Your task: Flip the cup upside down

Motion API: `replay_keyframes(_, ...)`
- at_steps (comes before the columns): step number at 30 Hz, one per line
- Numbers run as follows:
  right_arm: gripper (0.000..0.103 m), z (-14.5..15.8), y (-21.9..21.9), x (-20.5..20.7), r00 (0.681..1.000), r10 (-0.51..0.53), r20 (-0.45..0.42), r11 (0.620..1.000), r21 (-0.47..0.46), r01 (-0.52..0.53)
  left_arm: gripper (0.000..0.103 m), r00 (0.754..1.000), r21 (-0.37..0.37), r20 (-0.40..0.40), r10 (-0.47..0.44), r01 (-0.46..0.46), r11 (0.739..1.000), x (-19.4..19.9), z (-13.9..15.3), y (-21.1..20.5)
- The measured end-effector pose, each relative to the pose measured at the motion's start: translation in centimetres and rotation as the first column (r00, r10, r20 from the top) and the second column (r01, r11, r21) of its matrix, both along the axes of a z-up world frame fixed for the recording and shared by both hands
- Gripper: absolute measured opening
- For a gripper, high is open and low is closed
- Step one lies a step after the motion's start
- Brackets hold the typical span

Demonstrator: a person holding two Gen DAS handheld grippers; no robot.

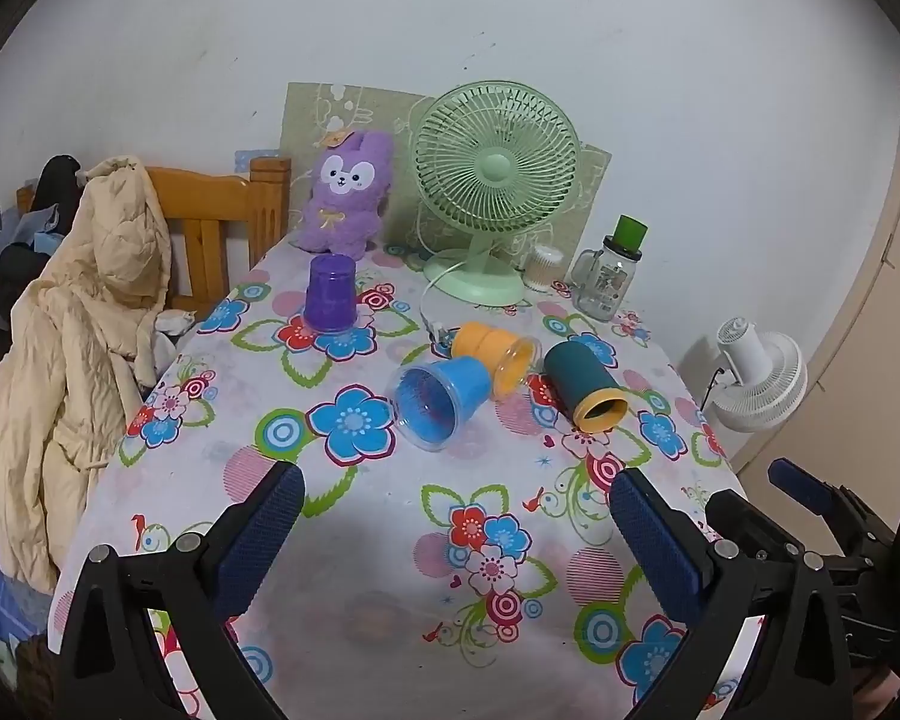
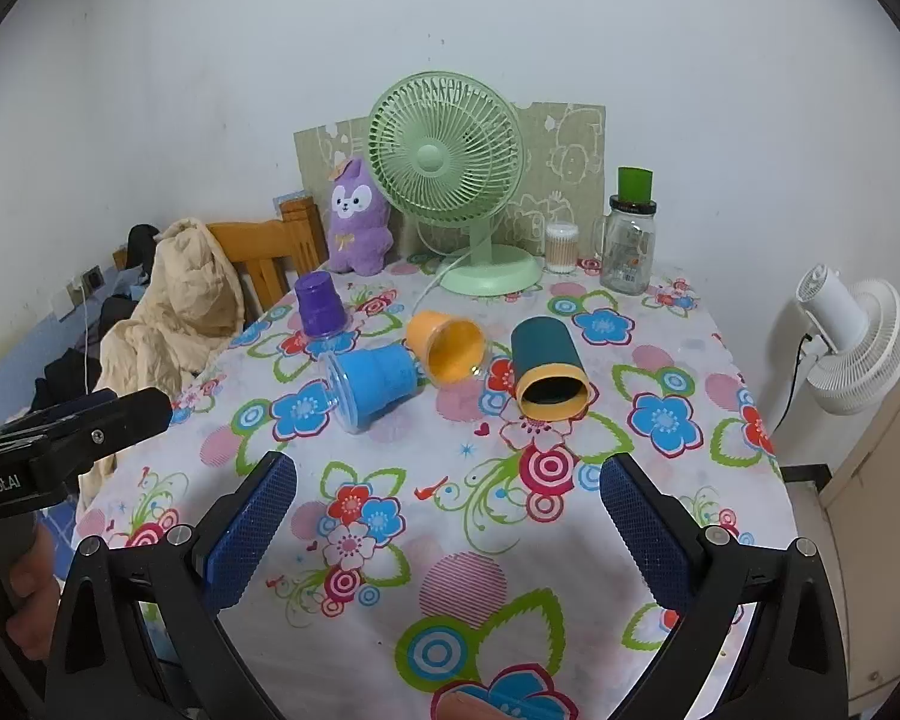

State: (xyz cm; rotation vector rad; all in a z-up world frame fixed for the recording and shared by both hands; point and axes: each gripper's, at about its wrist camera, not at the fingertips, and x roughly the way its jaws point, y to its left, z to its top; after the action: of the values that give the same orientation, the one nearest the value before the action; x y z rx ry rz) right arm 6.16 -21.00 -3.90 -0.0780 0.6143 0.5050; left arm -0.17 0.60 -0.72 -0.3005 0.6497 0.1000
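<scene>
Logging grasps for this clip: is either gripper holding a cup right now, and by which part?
Nothing is held. The left gripper and right gripper are both open and empty, short of the cups.

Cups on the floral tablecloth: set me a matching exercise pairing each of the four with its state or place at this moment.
Things:
1. purple cup
2. blue cup
3. orange cup
4. dark green cup

States:
A. on its side, yellow rim toward the cameras
B. already upside down, in front of the plush rabbit
C. on its side, between two other fallen cups
D. on its side, leftmost of the fallen cups

Pairs: 1-B, 2-D, 3-C, 4-A
</scene>
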Motion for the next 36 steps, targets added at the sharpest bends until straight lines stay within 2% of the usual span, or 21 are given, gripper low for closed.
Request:
replay_keyframes(24, 0.102, -0.7, 1.2, 0.6, 1.0, 0.005, -0.018, 1.0, -0.018, -0.006, 0.103, 1.0, -0.003, -0.009, 0.001, -0.001, 1.0, 0.1, -0.6, 0.3)
replay_keyframes(36, 0.102, -1.8, 2.8, 1.7, 0.997, 0.007, -0.071, 0.999, -0.032, -0.009, 0.103, 0.999, -0.03, -0.038, 0.004, -0.005, 1.0, 0.7, -2.2, 2.0)
